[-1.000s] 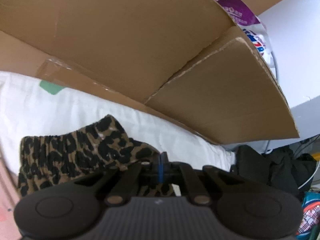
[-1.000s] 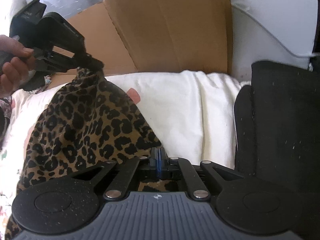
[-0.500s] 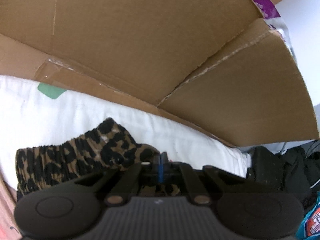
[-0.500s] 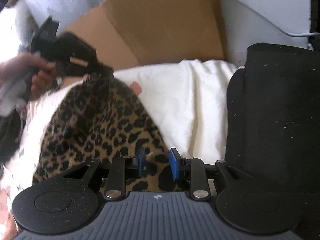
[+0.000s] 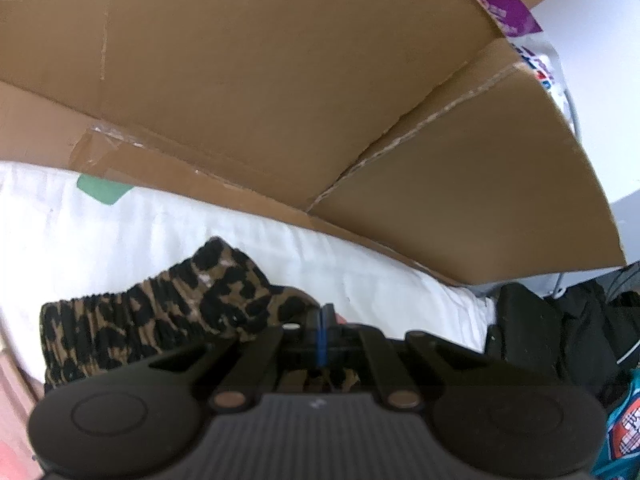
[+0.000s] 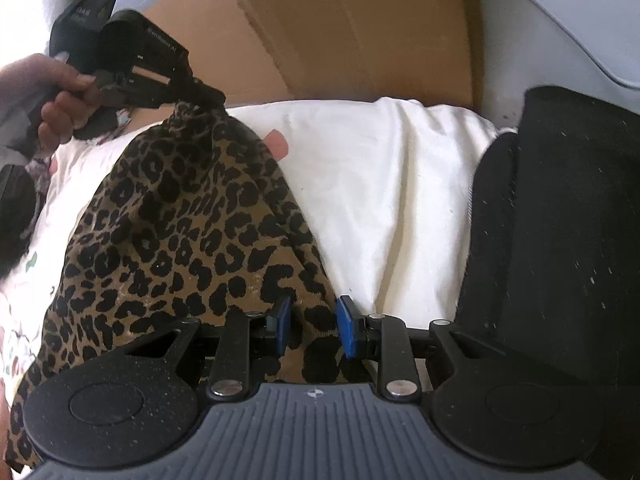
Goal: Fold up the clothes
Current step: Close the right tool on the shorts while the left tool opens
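Released 1 second on: the right gripper (image 6: 311, 326), which was clamped on the lower edge of the leopard-print garment (image 6: 180, 240), now stands with its blue pads (image 6: 283, 322) parted and the cloth lying loose between them, pressed by neither. At 10 o'clock in the right wrist view, the left gripper (image 6: 208, 98) has kept its pinch on a bunched corner of the same garment, gripped in a person's hand (image 6: 60, 96); its own camera shows the jaws fully together with printed cloth gathered around them at 6 o'clock.

From that raised corner the garment drapes down across the white bedding (image 6: 380, 184) toward the near edge. Its gathered elastic waistband (image 5: 132, 320) shows at 8 o'clock in the left wrist view. Flattened cardboard (image 5: 280, 80) leans behind at 12 o'clock, and a black cloth (image 6: 560, 240) lies at 3 o'clock.

Light, thin and limp, by the look of it, the fabric should sag and crease wherever it is not supported, and a single layer could slip from a shallow pinch. Best holds are likely the thicker elastic band and the hem corners, 1 per gripper, so the piece can be spread flat before folding. Folding itself looks barely begun.
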### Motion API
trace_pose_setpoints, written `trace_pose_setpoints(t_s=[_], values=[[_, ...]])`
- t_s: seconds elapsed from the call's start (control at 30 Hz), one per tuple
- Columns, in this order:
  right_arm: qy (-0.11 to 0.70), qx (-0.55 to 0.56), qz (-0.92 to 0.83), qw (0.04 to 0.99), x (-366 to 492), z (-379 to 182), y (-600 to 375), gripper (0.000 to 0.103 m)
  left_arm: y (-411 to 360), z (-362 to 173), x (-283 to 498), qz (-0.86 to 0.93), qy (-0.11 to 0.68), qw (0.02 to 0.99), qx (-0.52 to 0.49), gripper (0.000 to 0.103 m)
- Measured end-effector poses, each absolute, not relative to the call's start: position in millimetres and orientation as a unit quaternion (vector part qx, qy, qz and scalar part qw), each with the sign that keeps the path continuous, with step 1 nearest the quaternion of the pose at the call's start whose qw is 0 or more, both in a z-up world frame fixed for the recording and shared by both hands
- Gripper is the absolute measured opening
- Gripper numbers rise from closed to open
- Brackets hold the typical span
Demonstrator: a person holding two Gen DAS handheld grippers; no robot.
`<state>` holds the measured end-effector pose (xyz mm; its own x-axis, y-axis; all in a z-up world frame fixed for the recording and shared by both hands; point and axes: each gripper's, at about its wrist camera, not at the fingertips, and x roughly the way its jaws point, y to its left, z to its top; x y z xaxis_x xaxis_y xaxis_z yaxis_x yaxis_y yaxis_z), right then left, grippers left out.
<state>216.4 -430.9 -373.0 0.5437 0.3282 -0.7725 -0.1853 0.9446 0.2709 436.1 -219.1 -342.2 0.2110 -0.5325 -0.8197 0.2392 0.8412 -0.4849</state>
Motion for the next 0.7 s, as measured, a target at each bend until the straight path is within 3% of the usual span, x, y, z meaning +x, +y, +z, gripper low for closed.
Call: trace_pose_setpoints(t_s=[0.07, 0.13, 0.2, 0.7], values=[[0.456, 0.072, 0.154, 0.874, 220.1, -374.2, -429.1, 0.026, -216.8, -340.4, 434.8, -0.254, 0.575, 0.767, -0.128, 0.0], [0.456, 0.061, 0.158, 0.874, 221.3, -373.6, -426.5, 0.01, -214.6, -338.5, 433.7, -0.256, 0.575, 0.767, -0.129, 0.0], [0.454, 0.052, 0.157, 0.876, 220.7, -371.8, -425.0, 0.001, -212.8, -336.6, 432.8, -0.259, 0.574, 0.766, -0.129, 0.0], [0.46, 0.057, 0.107, 0.88, 200.9, -364.2, -428.3, 0.0, -236.3, -352.6, 437.6, -0.262, 0.573, 0.767, -0.119, 0.0]])
